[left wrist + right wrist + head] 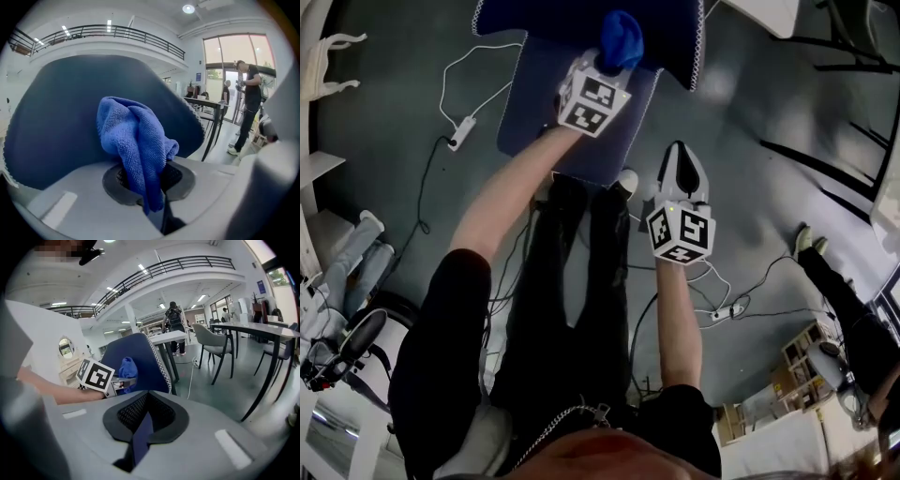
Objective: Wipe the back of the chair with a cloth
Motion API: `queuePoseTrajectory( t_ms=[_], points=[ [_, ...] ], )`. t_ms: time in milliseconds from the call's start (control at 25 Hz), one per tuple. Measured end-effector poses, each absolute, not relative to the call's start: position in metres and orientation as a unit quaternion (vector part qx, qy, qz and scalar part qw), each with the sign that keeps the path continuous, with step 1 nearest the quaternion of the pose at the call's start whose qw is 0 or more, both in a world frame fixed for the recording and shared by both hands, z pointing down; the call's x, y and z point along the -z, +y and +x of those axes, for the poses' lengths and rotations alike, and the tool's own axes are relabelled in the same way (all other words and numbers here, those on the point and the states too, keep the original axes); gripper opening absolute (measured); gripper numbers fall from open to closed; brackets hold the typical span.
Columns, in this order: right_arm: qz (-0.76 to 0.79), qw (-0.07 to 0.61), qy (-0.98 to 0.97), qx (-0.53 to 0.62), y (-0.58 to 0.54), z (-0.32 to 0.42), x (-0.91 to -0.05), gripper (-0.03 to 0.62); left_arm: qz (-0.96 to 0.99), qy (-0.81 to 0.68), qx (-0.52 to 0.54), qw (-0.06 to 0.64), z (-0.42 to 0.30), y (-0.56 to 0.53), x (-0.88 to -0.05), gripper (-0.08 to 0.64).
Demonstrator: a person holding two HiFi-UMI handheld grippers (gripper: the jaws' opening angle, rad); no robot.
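Observation:
A dark blue chair stands in front of me, its backrest (675, 37) at the top of the head view and its seat (539, 103) below it. My left gripper (605, 64) is shut on a bunched blue cloth (622, 37) held up at the backrest. In the left gripper view the cloth (133, 138) fills the jaws of the left gripper (150, 187), with the backrest (56, 122) right behind; I cannot tell whether they touch. My right gripper (680, 157) hangs shut and empty right of the seat. From the right gripper view, the right gripper (143, 427) faces the backrest (140, 357) and cloth (126, 369).
A white power strip (461, 132) and cables lie on the grey floor left of the chair. Another person's legs (830, 281) are at the right. A grey chair (213, 345) and dark tables (262, 331) stand beyond; a person (248, 103) stands by the windows.

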State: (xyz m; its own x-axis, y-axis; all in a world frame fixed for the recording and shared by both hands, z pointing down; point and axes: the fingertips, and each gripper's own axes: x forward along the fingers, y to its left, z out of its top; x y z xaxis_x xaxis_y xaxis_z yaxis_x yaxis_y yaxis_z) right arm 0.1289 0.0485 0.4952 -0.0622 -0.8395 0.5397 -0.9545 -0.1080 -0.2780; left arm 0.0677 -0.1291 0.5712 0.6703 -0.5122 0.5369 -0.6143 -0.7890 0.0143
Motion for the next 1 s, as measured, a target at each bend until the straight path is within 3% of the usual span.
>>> queuePoseTrajectory(
  t_ms=[280, 520, 1000],
  points=[
    [0.648, 0.106, -0.703, -0.273, 0.013, 0.096, -0.484, 0.003, 0.855, -0.434, -0.263, 0.11, -0.05, -0.197, -0.569, 0.06],
    [0.633, 0.114, -0.719, -0.264, -0.001, 0.068, -0.486, 0.003, 0.835, -0.459, -0.28, 0.121, -0.1, -0.211, -0.587, 0.06],
    [0.64, 0.13, -0.707, -0.272, 0.019, 0.078, -0.495, 0.003, 0.855, -0.419, -0.276, 0.129, -0.024, -0.204, -0.599, 0.06]
  ],
)
